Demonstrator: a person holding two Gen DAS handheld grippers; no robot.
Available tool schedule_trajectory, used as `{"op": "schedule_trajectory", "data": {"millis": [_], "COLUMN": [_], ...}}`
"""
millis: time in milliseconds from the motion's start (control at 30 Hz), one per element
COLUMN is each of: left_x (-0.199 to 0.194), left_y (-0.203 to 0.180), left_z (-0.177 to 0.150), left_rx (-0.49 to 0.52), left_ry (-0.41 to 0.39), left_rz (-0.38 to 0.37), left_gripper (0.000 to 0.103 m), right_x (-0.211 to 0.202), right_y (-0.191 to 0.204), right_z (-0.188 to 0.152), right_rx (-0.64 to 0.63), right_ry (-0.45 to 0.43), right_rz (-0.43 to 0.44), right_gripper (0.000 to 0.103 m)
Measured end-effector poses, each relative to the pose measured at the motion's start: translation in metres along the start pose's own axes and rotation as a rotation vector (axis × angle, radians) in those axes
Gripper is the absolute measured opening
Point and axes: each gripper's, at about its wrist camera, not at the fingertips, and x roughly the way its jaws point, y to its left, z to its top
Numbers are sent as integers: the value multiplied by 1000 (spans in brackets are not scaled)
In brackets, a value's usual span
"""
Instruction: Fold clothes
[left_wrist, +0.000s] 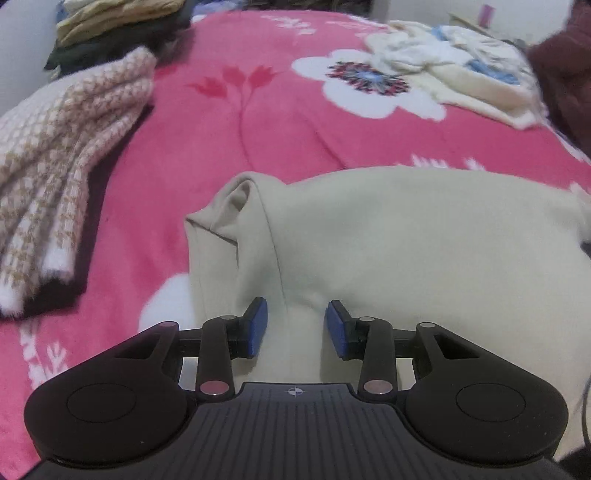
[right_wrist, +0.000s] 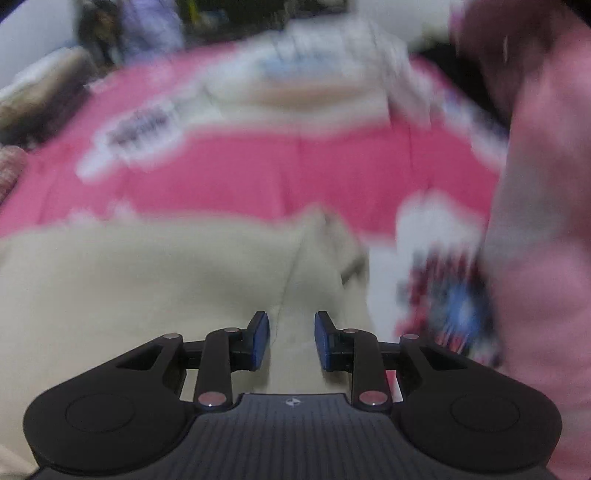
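Note:
A cream garment (left_wrist: 406, 240) lies folded on the pink floral bedspread (left_wrist: 288, 122). Its left side has a tucked sleeve fold. My left gripper (left_wrist: 295, 326) is open just above the garment's near left part, blue pads apart, holding nothing. In the right wrist view, which is motion blurred, the same cream garment (right_wrist: 147, 288) fills the lower left. My right gripper (right_wrist: 291, 339) is open over its right edge and empty.
A folded beige houndstooth knit (left_wrist: 62, 162) on a dark cloth lies at the left. A stack of folded clothes (left_wrist: 114, 33) sits at the back left. A crumpled white and blue garment (left_wrist: 454, 62) lies at the back right. A pink sleeve (right_wrist: 543, 240) fills the right.

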Motion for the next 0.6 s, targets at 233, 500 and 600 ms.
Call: {"op": "schedule_trajectory", "data": {"millis": [233, 500, 600], "left_x": [-14, 36, 17], "left_y": [8, 29, 33], "left_z": [33, 44, 44], "left_rx": [19, -41, -44], "left_ry": [-87, -82, -52], "left_rz": [-48, -49, -40], "left_gripper": [38, 49, 49], "right_x": [-43, 53, 17], "right_y": [13, -6, -3], "right_z": [50, 64, 68], "right_rx": [-15, 42, 38], "right_ry": [-132, -11, -29], "right_rz": [10, -36, -18], "right_gripper": [28, 22, 23]}}
